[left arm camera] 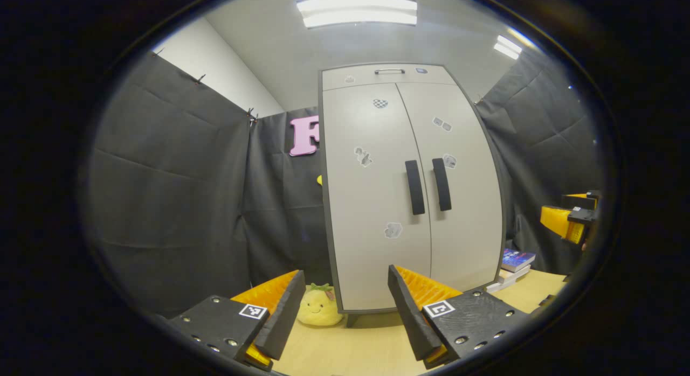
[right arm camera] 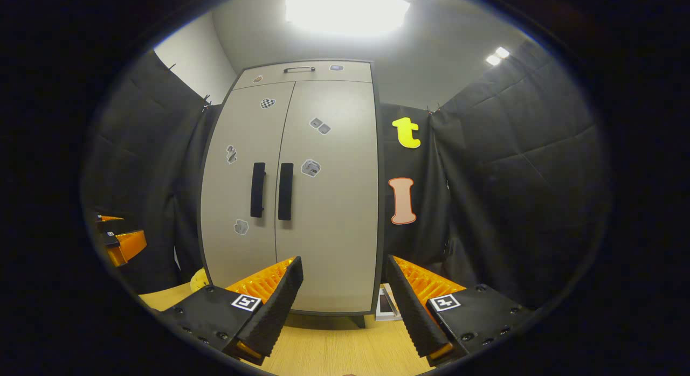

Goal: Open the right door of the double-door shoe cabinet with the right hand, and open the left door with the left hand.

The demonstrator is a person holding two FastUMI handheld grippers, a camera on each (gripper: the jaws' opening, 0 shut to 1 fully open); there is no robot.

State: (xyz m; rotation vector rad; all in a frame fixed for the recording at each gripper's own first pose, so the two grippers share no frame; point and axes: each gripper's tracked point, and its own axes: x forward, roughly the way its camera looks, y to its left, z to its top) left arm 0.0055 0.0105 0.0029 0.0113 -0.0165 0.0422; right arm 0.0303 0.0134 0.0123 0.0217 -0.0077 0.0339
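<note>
A pale grey double-door shoe cabinet (left arm camera: 409,193) (right arm camera: 294,193) stands on a wooden table, both doors closed. Two upright dark handles sit side by side at mid height: the left door handle (left arm camera: 414,187) (right arm camera: 257,189) and the right door handle (left arm camera: 441,184) (right arm camera: 285,191). My left gripper (left arm camera: 345,279) is open, low in front of the left door and well short of it, holding nothing. My right gripper (right arm camera: 343,271) is open too, before the right door's lower part and apart from it. The right gripper (left arm camera: 571,220) also shows far right in the left gripper view, and the left gripper (right arm camera: 121,241) far left in the right gripper view.
A yellow plush toy (left arm camera: 318,307) lies by the cabinet's left foot. Stacked books (left arm camera: 515,263) lie to the cabinet's right, and a flat white item (right arm camera: 385,303) rests by its right foot. Black cloth walls close in on both sides. The wooden table (left arm camera: 350,349) runs under the grippers.
</note>
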